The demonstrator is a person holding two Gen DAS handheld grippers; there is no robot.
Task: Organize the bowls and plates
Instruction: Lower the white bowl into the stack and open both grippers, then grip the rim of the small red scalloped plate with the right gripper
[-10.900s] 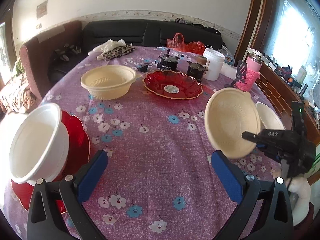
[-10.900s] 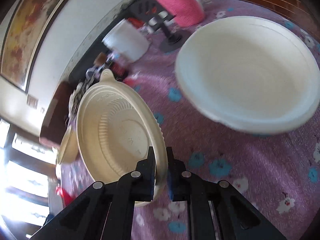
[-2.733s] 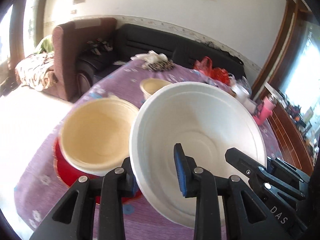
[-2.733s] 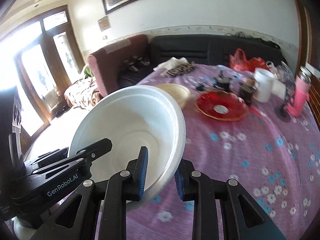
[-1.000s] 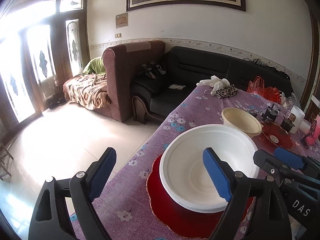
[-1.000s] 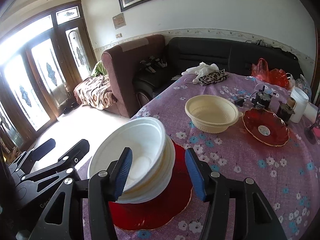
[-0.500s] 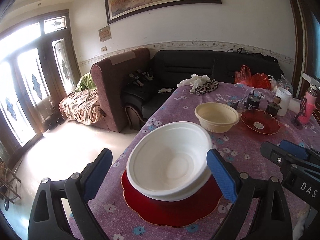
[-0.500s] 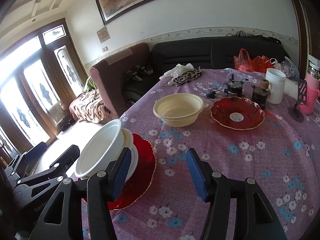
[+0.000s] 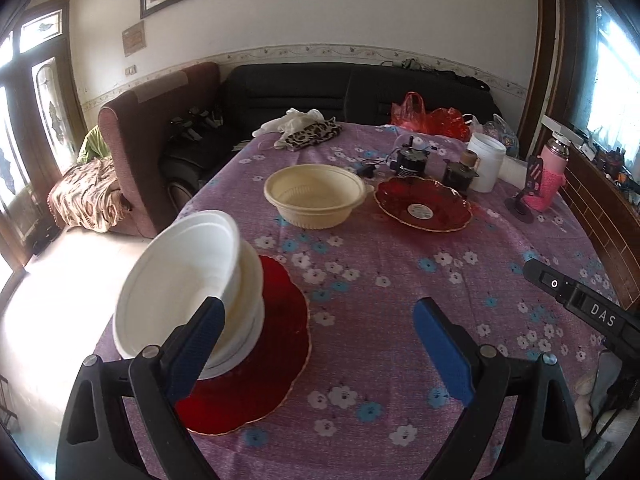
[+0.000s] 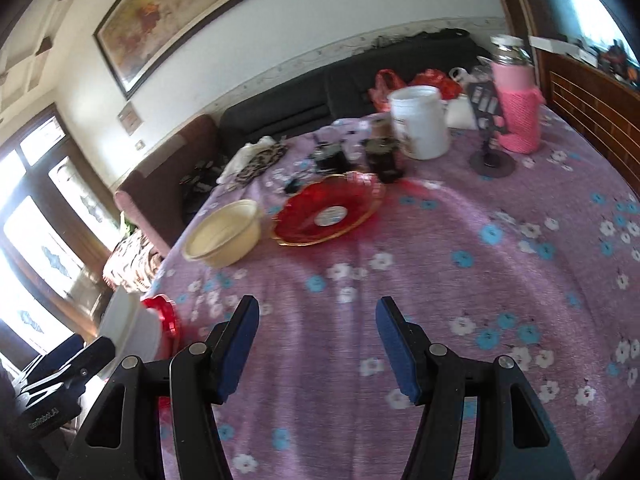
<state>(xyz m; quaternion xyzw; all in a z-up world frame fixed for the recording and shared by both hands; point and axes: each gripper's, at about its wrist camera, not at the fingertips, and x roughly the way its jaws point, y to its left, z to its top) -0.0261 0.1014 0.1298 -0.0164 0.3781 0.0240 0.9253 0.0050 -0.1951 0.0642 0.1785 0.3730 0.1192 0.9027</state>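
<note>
Left wrist view: left gripper [image 9: 316, 344] spread wide, empty | white bowl stack [image 9: 188, 288] sits on near-left red plate [image 9: 276, 344]; cream bowl [image 9: 316, 196] and second red plate [image 9: 424, 204] far | right gripper [image 10: 318, 344] opening, empty | step: stacking done; next likely fetch the cream bowl.

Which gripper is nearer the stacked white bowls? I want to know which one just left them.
Left. The left gripper hangs beside the stacked white bowls, one pad overlapping them in view. The right gripper, jaws opening and empty, sits farther across the table, bowls at its frame edge.
</note>
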